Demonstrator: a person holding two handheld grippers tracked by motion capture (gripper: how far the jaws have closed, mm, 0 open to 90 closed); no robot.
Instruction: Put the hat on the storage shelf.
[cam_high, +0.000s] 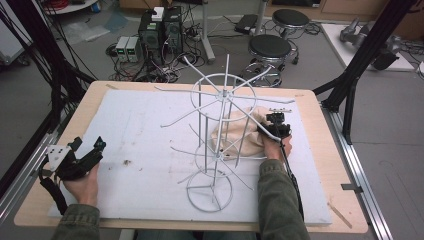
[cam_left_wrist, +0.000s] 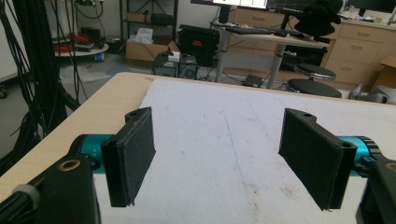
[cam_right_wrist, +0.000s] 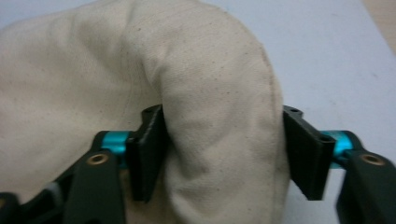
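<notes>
A cream cloth (cam_high: 239, 136) lies bunched on the white mat (cam_high: 140, 125), partly inside a white wire rack (cam_high: 223, 94) with several spokes and hooks. My right gripper (cam_high: 272, 124) is at the cloth's right side. In the right gripper view the cloth (cam_right_wrist: 140, 60) bulges between the jaws of my right gripper (cam_right_wrist: 224, 154), which stand wide apart, one on each side of a thick fold and touching it. My left gripper (cam_high: 89, 145) rests low at the mat's front left, far from the cloth. In its own view my left gripper (cam_left_wrist: 219, 158) is open over bare mat.
The rack's round base (cam_high: 209, 192) stands near the mat's front edge, between the two forearms. Its thin arms reach out over the mat's middle. The wooden table (cam_high: 330, 165) shows around the mat. Stools (cam_high: 270, 47), computers and cables stand on the floor behind.
</notes>
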